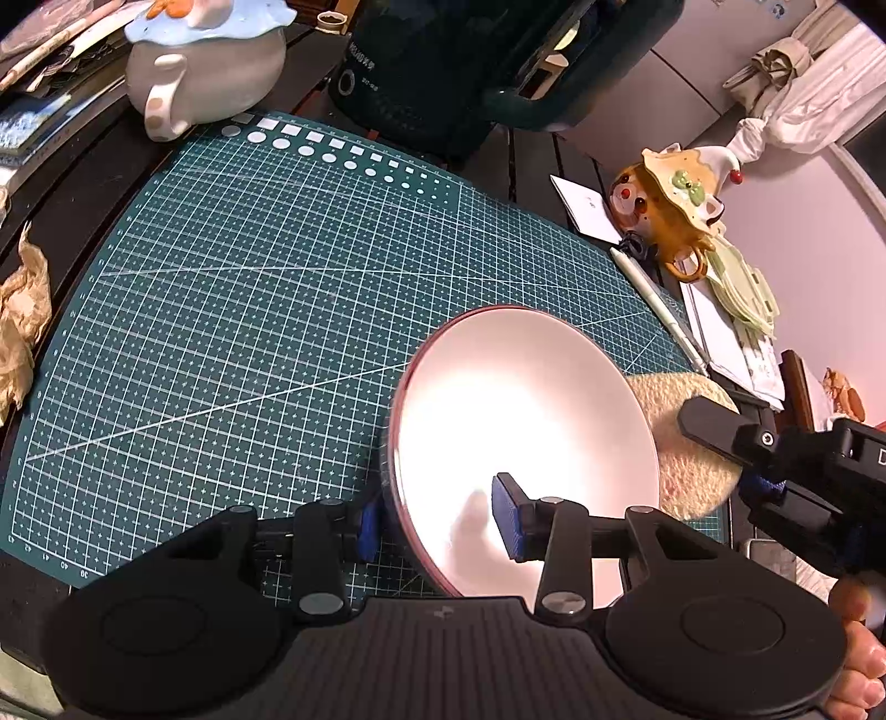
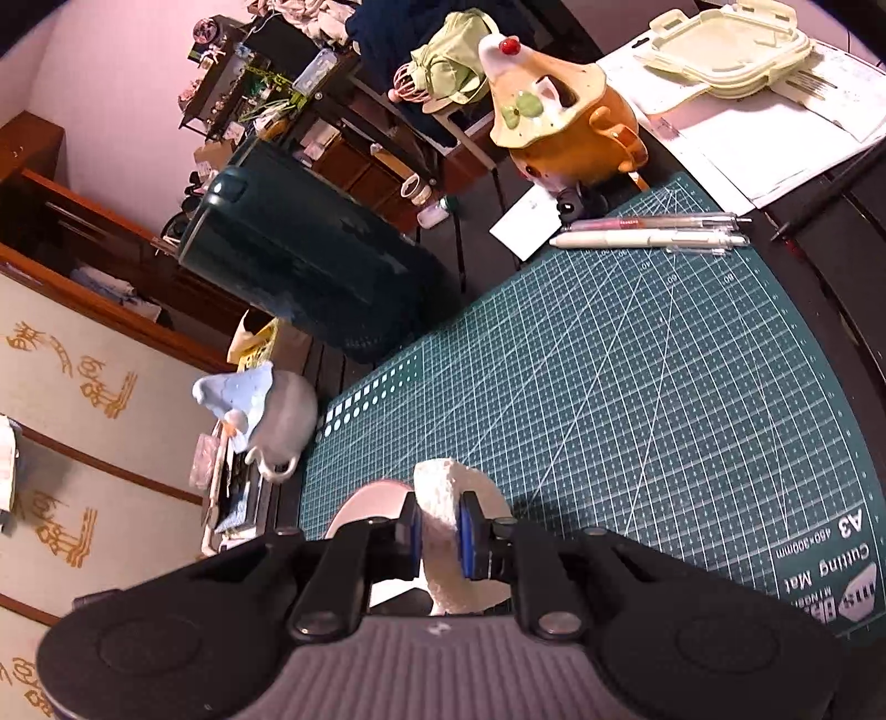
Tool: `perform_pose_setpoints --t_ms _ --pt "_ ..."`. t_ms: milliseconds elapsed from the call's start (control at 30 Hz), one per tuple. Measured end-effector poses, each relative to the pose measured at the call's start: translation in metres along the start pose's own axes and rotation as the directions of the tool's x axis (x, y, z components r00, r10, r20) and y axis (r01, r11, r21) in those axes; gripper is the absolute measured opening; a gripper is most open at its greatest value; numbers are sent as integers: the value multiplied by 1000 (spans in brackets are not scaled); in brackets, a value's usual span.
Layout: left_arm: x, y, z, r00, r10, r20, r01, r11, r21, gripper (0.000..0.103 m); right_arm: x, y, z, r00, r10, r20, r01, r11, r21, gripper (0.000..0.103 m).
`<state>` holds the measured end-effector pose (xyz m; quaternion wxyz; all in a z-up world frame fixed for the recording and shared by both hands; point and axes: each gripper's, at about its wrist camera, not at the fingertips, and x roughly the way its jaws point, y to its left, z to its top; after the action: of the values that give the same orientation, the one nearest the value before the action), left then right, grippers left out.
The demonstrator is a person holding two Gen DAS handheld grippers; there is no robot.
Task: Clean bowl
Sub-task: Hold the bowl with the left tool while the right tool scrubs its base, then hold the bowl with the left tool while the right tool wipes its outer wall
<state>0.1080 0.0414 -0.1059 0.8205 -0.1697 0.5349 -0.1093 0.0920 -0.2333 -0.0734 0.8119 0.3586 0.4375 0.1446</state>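
Observation:
A pink bowl [image 1: 520, 421] with a dark red rim stands tilted over the green cutting mat [image 1: 249, 310], its glossy inside facing the left wrist camera. My left gripper [image 1: 437, 526] is shut on the bowl's near rim, one blue pad outside and one inside. A round cream sponge [image 1: 686, 471] rests against the bowl's right outer side, held by my right gripper [image 1: 714, 426]. In the right wrist view, my right gripper [image 2: 437, 534] is shut on the sponge [image 2: 443, 498], with the bowl [image 2: 365, 504] just left of it and partly hidden.
Around the mat [image 2: 637, 387] stand a grey and blue teapot [image 1: 205, 61], a dark green kettle [image 1: 459, 72] and an orange figurine teapot [image 1: 670, 205]. Pens [image 2: 653, 232] lie at the mat's edge by papers and a container lid [image 2: 731, 50]. Crumpled paper [image 1: 22, 315] lies at the left.

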Motion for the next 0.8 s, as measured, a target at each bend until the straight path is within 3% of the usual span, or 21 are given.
perform_pose_setpoints --t_ms 233,433,633,800 --pt "5 8 12 999 -23 46 22 1000 9 39 -18 3 -25 999 -25 -39 23 999 -30 12" --pt "-22 5 12 995 -3 102 0 1000 26 38 -21 2 -16 1000 -18 -1 18 999 -32 12" --pt "-18 3 3 999 -10 40 11 1000 -3 38 -33 10 -6 999 33 44 -31 998 -48 12" --pt "-6 8 1 1000 -13 -7 13 1000 -27 37 -11 3 -11 1000 -17 -14 17 999 -41 12"
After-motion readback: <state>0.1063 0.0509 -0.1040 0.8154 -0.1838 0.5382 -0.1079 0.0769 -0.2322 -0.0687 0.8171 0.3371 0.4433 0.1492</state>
